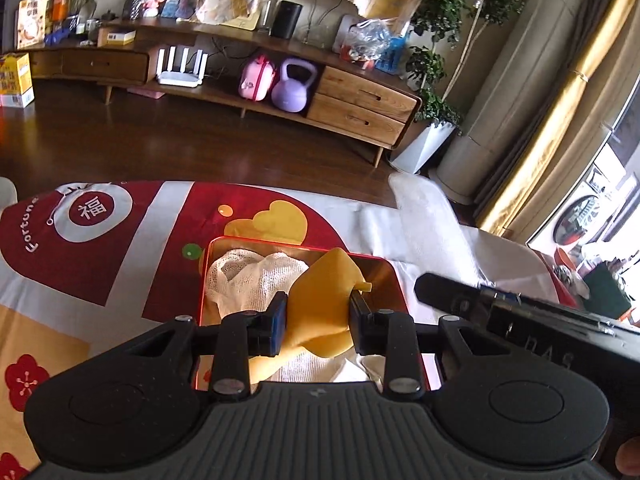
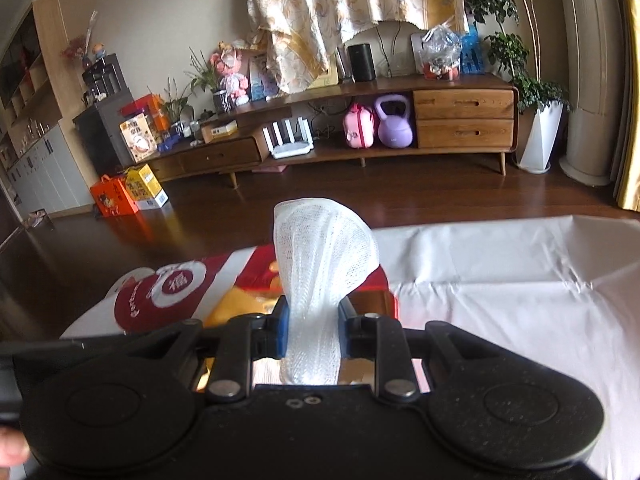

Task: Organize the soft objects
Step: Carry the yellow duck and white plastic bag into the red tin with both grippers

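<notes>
Pinching a yellow cloth (image 1: pixel 320 312) between its fingers, the left gripper (image 1: pixel 318 320) hangs over the red tin box (image 1: pixel 288 242), where a white mesh cloth (image 1: pixel 248 276) already lies at 11 o'clock from the fingers. The right gripper (image 2: pixel 312 328) clamps another white mesh cloth (image 2: pixel 320 264), its long axis rising toward 12 o'clock, with the box just beneath; either hand seems equally near the drop
</notes>
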`<state>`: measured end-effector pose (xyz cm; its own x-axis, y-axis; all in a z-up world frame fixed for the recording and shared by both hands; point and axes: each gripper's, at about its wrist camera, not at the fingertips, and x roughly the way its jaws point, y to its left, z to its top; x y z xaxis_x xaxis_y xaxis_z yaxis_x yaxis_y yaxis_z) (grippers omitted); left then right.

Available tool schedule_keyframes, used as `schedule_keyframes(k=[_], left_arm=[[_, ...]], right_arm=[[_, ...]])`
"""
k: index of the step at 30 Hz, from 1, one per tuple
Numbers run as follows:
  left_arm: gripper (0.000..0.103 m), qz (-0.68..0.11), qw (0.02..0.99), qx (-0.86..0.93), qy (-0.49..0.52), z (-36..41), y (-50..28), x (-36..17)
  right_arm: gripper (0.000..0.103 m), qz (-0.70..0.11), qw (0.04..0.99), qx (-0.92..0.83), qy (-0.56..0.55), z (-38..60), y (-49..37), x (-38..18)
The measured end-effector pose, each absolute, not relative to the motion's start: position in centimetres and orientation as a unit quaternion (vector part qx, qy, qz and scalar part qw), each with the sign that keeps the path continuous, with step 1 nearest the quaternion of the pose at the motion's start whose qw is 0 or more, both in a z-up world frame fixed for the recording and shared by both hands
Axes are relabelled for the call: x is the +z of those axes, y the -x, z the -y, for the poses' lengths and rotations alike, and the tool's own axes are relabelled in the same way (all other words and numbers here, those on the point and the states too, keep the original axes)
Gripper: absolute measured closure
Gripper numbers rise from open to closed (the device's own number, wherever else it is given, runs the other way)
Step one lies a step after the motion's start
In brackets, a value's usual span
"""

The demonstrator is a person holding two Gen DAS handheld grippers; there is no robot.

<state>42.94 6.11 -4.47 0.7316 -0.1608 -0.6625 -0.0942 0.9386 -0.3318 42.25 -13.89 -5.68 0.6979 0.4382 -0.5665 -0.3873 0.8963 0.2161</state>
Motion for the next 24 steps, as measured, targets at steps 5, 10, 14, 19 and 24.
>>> schedule_keyframes(k=[5,10,14,19,24], left_arm=[[0.072,-0.368,0.913,-0.017,0.175,-6.1,-43.6,-5.2],[0.072,-0.378,0.909,-0.018,0.173,-6.0,-44.0,-6.4],[0.072,-0.391,0.902,-0.017,0.183,-5.9,-44.0,-7.7],[0.072,-0.402,0.898,-0.014,0.179,-5.7,-44.1,-8.7],[0.072,-0.41,0.895,-0.014,0.175,-5.5,-44.1,-9.5]], right_arm=[[0.079,-0.311,0.922,0.227,-0.047,14.0,-43.3,-5.9],[0.079,-0.336,0.912,0.228,-0.05,14.5,-43.6,-7.6],[0.079,-0.367,0.902,0.225,-0.033,14.3,-43.3,-9.7],[0.079,-0.395,0.89,0.228,-0.01,13.6,-42.8,-11.0],[0.076,-0.407,0.886,0.221,0.035,12.8,-42.3,-12.0]])
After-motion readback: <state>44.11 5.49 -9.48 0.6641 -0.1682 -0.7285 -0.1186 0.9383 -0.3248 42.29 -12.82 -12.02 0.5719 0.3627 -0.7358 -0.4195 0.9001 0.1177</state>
